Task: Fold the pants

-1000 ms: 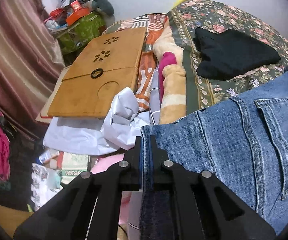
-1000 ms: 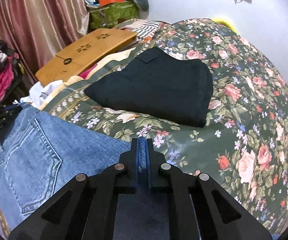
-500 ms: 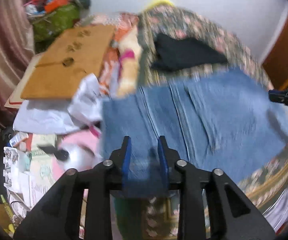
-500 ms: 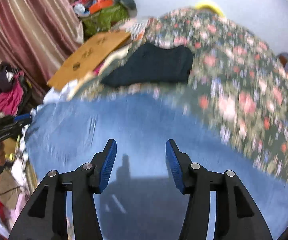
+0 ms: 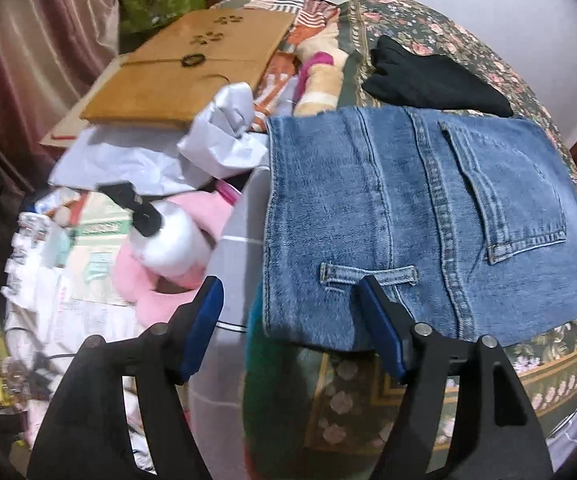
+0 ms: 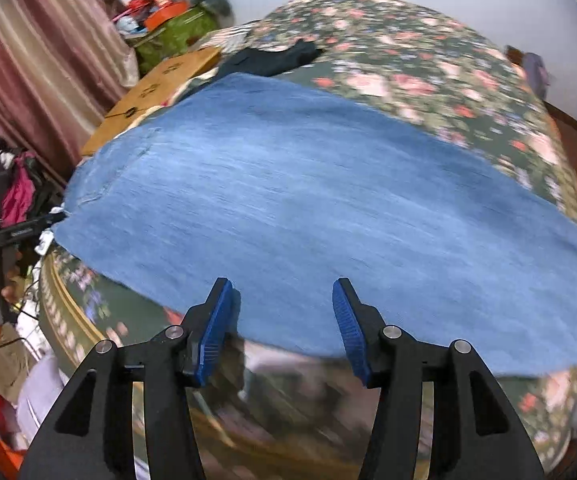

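Observation:
Blue jeans (image 5: 416, 216) lie flat on the floral bed, back pocket up, waistband at the near bed edge. My left gripper (image 5: 290, 322) is open and empty, just off the jeans' near left corner by the belt loop. In the right wrist view the jeans (image 6: 308, 208) spread wide across the bed. My right gripper (image 6: 282, 320) is open and empty at their near edge. The left gripper also shows in the right wrist view (image 6: 12, 236), held by a hand at the far left.
A folded black garment (image 5: 436, 80) lies beyond the jeans on the floral bedspread (image 6: 428, 64). A wooden lap desk (image 5: 192, 68), white cloth (image 5: 224, 132), pink items (image 5: 176, 248) and clutter sit left of the bed. Striped curtains (image 6: 40, 60) hang at left.
Both grippers were shut on the jeans' edge a second ago. They have opened and let go, and the jeans now lie spread on the bed. Both have pulled back toward the bed edge.

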{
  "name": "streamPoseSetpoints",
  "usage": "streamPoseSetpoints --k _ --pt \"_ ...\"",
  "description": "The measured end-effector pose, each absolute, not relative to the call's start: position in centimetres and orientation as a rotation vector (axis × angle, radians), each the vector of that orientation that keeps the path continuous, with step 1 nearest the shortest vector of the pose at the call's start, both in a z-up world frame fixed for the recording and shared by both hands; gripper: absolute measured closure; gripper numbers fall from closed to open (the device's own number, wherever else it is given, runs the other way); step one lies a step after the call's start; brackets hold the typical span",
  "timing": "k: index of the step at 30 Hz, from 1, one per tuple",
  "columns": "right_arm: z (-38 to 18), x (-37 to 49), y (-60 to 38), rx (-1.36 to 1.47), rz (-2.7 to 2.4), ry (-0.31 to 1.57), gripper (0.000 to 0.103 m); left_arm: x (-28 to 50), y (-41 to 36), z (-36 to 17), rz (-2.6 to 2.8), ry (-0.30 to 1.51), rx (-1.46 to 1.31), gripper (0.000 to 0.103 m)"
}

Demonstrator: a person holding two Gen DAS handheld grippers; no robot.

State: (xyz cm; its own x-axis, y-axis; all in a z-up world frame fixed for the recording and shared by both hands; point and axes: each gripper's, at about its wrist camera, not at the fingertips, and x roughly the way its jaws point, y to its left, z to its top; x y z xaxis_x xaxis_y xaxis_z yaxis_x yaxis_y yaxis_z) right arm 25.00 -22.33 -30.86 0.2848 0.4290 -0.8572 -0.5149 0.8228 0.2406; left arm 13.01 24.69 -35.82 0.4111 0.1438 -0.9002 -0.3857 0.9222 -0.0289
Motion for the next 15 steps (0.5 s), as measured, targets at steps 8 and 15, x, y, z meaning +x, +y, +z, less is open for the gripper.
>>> streamPoseSetpoints --k 8,15 --pt "-29.8 27.6 -36.7 0.077 0.325 1.058 0.052 19.5 17.4 -27.4 0.267 0.998 -0.102 0.033" --pt "-28.8 29.8 -47.5 0.222 0.116 0.977 0.047 29.2 7.4 -26.1 0.161 0.986 -0.04 0.022"
